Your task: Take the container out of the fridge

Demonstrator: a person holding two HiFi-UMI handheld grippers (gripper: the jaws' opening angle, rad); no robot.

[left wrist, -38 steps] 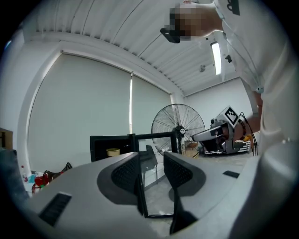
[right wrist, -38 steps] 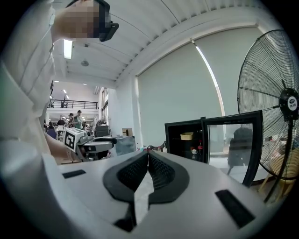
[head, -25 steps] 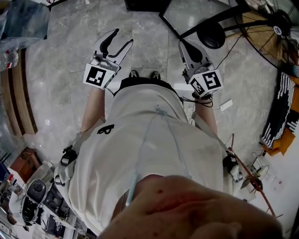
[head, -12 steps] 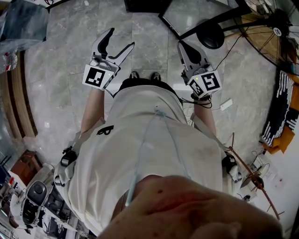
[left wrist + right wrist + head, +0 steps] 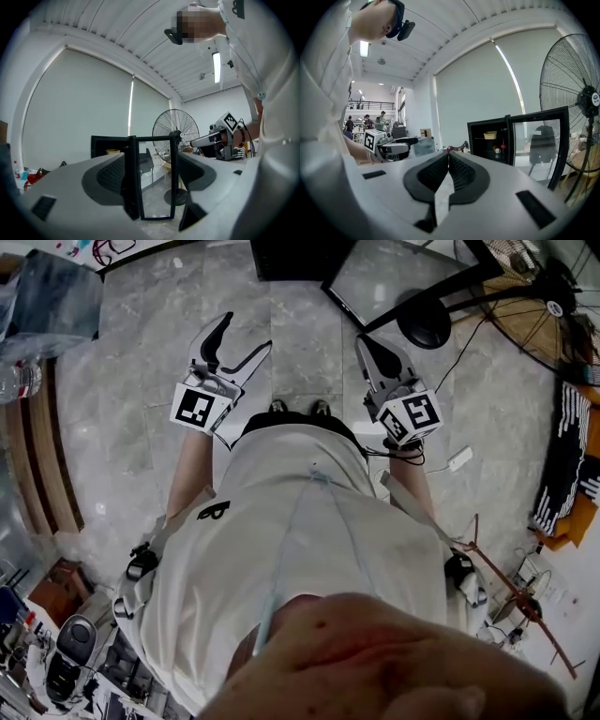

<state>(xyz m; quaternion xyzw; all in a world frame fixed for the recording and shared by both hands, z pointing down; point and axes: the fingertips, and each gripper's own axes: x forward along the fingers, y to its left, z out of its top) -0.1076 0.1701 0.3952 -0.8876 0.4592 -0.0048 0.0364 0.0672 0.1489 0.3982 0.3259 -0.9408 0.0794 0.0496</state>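
Fingers of the left gripper [image 5: 152, 161] stood wide apart with nothing between them, only open air and the room beyond. The right gripper [image 5: 448, 153] had its fingers pressed together along their ribbed pads, empty as well. In the head view both tools were held out in front of a person in a white shirt [image 5: 300, 521], who stood on a grey marble floor [image 5: 122, 399], the left gripper [image 5: 244, 332] spread and the right gripper [image 5: 362, 341] closed to a single tip, the two well apart from each other.

The fridge [image 5: 471, 140], a small black cabinet, stood across the room with its glass door [image 5: 539, 140] swung open to the right. Inside, on the upper shelf [image 5: 491, 139], sat the container [image 5: 490, 135], a pale yellow tub, upright and untouched, well away from either gripper. Some smaller items showed below it, too small to make out. The left gripper view looked at the same fridge [image 5: 108, 143] between its open fingers, with the glass door [image 5: 152, 180] nearly edge-on and the container [image 5: 112, 151] a small tan shape in the dark interior.

A large standing fan [image 5: 576, 93] rose just beside the open door, on its right.
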